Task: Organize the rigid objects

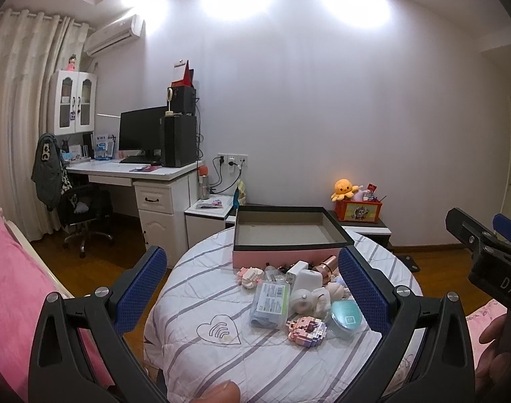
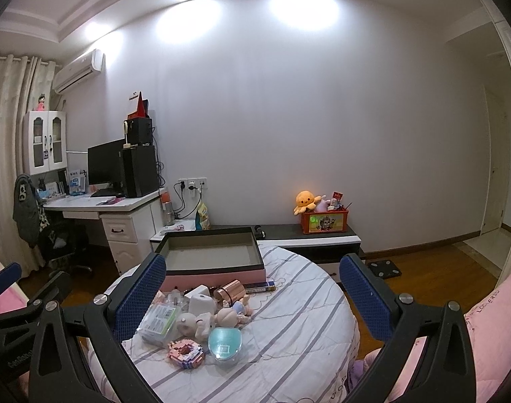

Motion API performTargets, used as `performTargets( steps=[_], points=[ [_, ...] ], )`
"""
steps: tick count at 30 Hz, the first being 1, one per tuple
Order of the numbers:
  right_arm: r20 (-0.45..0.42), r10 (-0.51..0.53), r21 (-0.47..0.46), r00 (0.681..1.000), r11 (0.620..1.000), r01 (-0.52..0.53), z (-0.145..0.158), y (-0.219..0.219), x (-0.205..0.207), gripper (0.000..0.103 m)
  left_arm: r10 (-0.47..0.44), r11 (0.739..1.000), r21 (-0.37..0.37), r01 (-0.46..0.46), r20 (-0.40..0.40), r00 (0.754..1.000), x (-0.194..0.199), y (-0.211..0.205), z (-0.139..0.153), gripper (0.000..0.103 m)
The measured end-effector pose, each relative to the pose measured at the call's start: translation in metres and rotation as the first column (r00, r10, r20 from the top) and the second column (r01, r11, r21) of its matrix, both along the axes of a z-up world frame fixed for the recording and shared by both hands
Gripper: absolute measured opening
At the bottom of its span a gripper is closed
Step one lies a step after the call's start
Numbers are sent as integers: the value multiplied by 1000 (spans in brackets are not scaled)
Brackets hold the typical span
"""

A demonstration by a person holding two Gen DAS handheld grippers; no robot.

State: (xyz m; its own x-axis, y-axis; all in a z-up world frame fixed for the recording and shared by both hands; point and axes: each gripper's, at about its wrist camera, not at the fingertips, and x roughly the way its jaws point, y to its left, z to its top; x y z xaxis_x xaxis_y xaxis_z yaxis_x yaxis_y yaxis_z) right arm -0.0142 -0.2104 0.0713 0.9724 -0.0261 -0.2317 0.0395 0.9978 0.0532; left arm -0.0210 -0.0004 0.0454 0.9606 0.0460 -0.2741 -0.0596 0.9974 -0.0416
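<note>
Left wrist view first: my left claw [image 1: 252, 282] is spread wide with nothing between its blue pads [image 1: 143, 288], hanging above the round table [image 1: 195, 362] with its striped white cover. Between the fingers I see the heap of small things: a clear plastic case [image 1: 269, 304] with a printed label, a pink block-built figure [image 1: 307, 330] just in front of it, a teal round container [image 1: 347, 319] at the right, a white charger [image 1: 297, 270] and a rose-gold metal cup [image 1: 327, 265] lying near the back. Behind the heap stands the open pink box [image 1: 282, 257] with a dark rim, nothing visible inside. My right claw [image 1: 480, 231] pokes in at the far right edge; from here I cannot tell how wide it stands.

Right wrist view now: right claw [image 2: 252, 292] is also wide open and holding nothing, over the same table [image 2: 306, 319]. The heap sits toward its left finger: clear case [image 2: 158, 322], pink block figure [image 2: 187, 354], teal container [image 2: 225, 344], little doll figures [image 2: 228, 315], rose-gold cup [image 2: 229, 291] on its side. The pink box [image 2: 215, 273] sits just behind them. An orange octopus plush [image 2: 306, 201] rests on a red crate [image 2: 324, 222] on the low shelf by the wall.
</note>
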Motion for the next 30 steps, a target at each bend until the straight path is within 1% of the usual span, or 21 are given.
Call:
performTargets(
  steps=[12, 24, 30],
  points=[
    [-2, 0, -2, 1000, 1000, 0, 0, 1, -1, 103, 1, 1000, -1, -1, -4, 1000, 1, 1, -2, 103],
    [-3, 1, -2, 1000, 1000, -1, 1, 1, -1, 103, -3, 999, -44, 1, -32, 999, 5, 9, -6, 103],
    [-3, 0, -3, 1000, 1000, 0, 1, 1, -1, 103, -20, 999, -46, 19, -30, 999, 4, 8, -6, 103]
  ],
)
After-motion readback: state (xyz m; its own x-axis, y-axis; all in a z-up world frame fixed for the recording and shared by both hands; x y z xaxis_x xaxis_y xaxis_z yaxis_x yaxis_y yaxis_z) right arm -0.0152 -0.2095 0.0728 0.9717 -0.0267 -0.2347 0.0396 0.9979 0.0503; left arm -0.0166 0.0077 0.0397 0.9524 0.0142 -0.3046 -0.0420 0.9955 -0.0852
